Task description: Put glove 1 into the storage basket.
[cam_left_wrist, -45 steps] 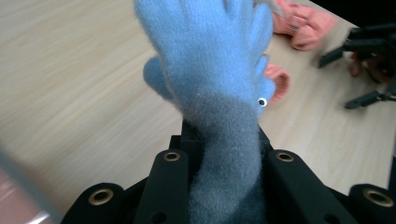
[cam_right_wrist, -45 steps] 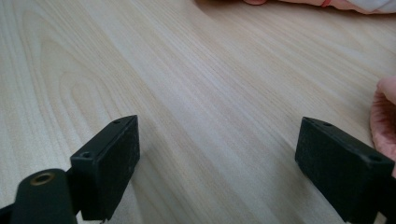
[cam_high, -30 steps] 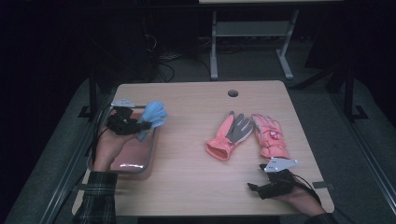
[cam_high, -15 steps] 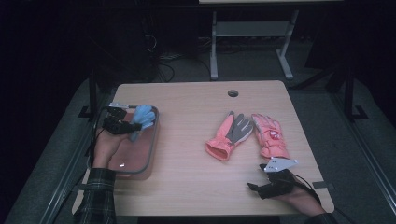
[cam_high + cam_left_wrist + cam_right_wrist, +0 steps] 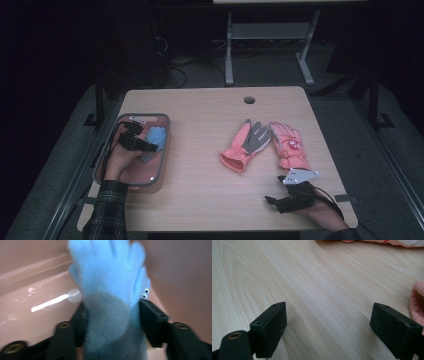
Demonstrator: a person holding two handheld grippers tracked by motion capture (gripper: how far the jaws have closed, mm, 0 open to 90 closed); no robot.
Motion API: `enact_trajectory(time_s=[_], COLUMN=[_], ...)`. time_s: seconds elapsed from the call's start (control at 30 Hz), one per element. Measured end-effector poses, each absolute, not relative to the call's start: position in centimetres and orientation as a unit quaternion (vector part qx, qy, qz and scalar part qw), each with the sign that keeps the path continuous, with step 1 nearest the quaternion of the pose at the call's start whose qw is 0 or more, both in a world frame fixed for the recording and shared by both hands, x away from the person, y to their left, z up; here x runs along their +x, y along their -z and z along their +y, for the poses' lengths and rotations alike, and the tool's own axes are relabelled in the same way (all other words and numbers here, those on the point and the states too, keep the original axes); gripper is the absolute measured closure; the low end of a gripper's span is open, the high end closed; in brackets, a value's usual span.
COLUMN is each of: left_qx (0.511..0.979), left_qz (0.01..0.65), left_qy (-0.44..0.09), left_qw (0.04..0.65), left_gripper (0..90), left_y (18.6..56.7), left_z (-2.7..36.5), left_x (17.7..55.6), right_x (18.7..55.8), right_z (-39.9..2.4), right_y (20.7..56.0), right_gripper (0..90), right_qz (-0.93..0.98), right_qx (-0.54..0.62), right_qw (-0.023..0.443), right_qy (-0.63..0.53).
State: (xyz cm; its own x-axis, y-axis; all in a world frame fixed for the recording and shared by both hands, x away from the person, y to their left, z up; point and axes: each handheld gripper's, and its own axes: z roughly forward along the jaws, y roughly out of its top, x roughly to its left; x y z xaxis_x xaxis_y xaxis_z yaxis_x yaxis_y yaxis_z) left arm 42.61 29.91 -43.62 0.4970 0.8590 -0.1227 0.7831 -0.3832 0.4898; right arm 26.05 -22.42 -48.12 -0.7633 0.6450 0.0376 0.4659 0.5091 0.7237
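— Nearest the tabletop's front edge? 
— The right gripper (image 5: 272, 201), jaws spread, resting by the right corner.

— And farther back? 
— Pink gloves (image 5: 265, 143) lie mid-table; the left gripper (image 5: 145, 145) pinches a blue fuzzy glove (image 5: 110, 290) inside the pink bin (image 5: 165, 150) at the left edge.

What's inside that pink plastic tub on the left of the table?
A fluffy blue glove, pinched by the left claw, is in the pink plastic tub. The person's left hand covers part of the tub's floor, so whatever lies beneath it stays hidden.
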Motion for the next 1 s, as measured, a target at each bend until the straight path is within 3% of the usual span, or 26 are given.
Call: enact_trajectory(time_s=[0.13,0.27,0.6,1.0], left_qx=[0.822,0.824,0.825,0.84], left_qz=[0.495,0.486,0.454,0.392], left_qy=[-0.093,-0.109,-0.114,-0.079], left_qw=[0.265,0.27,0.318,0.367], left_gripper=[26.8,18.1,15.8,15.3], left_y=[43.0,42.0,38.6,36.3], left_z=[30.1,30.3,29.2,24.6], left_x=[42.4,42.0,40.1,38.0], right_x=[26.0,26.0,26.0,26.0], right_z=[-22.4,-22.4,-22.4,-22.4], right_y=[48.1,48.1,48.1,48.1], right_gripper=[13.2,13.2,13.2,13.2], right_qz=[0.86,0.86,0.86,0.861], right_qx=[0.323,0.323,0.323,0.323], right_qw=[0.119,0.119,0.119,0.119], right_qy=[-0.376,-0.376,-0.376,-0.376])
